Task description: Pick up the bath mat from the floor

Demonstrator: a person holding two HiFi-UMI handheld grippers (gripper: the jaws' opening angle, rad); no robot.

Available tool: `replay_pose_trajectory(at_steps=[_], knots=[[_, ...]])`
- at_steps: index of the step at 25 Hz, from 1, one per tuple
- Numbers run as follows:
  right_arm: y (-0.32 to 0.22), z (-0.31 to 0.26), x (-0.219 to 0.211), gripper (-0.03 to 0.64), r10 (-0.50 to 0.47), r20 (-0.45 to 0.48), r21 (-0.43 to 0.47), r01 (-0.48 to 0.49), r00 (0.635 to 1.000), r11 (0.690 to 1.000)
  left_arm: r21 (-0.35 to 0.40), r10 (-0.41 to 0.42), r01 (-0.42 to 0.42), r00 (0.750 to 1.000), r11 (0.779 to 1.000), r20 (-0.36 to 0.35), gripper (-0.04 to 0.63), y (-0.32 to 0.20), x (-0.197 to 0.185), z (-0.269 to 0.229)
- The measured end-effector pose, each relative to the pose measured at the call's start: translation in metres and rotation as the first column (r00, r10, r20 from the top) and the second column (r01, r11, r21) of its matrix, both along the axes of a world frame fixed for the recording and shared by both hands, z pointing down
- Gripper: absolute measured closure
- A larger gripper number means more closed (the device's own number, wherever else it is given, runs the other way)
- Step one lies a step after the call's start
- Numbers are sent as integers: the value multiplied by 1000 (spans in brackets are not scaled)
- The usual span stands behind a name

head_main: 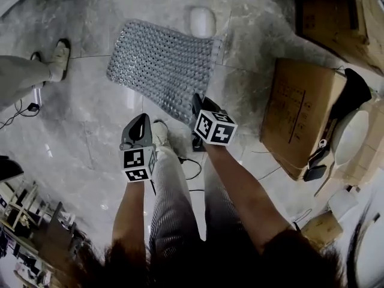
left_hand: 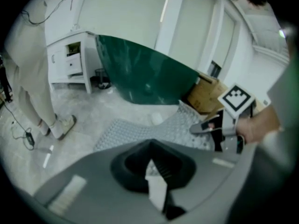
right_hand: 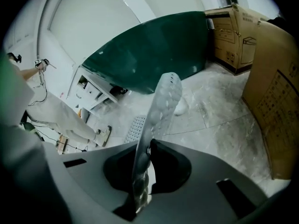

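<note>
– Nearest the head camera, what do you see?

– Two bare forearms and legs in striped trousers. Left gripper hangs above the floor, well short of the bath mat. Right gripper sits on the mat's near right corner.

– And the rest of the mat?

– Grey and bubbled, spread flat on the marble, apart from that corner. A white rounded object lies just past its far edge. Another person's shoe stands off its left edge, cardboard boxes stand off its right, and a cable trails by the feet.

– Left gripper view?

– The left gripper has its fingers pressed together with nothing between them. Beyond them the bath mat lies on the floor, its right corner raised toward the right gripper. A dark green tub stands behind the mat, a white cabinet is left of the tub, and the other person's leg is at the left edge.

– Right gripper view?

– The right gripper is clamped on the bath mat, which rises edge-on from between the fingers and blocks the middle of the view. A cardboard box stands close on the right, the tub is behind, and the white object lies beside the mat's raised strip.
</note>
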State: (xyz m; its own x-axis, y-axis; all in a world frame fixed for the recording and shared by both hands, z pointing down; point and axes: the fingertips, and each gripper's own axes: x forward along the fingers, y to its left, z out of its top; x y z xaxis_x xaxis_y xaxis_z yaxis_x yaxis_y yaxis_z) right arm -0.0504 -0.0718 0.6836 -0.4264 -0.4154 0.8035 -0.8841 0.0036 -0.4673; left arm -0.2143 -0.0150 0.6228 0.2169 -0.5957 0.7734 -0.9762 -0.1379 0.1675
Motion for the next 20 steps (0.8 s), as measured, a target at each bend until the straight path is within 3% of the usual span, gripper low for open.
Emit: replay_pose_trajectory(at_steps=[6, 13, 20], knots=[[-8, -56, -5, 601, -30, 15, 25, 30, 999, 999, 33, -18, 18, 1000, 999, -7, 589, -17, -7, -47], [-14, -112, -12, 601, -56, 50, 71, 52, 997, 996, 54, 16, -16, 1000, 998, 2, 589, -29, -6, -85], [-22, -173, -18, 603, -75, 115, 118, 61, 990, 991, 81, -29, 29, 1000, 996, -2, 589, -31, -13, -125]])
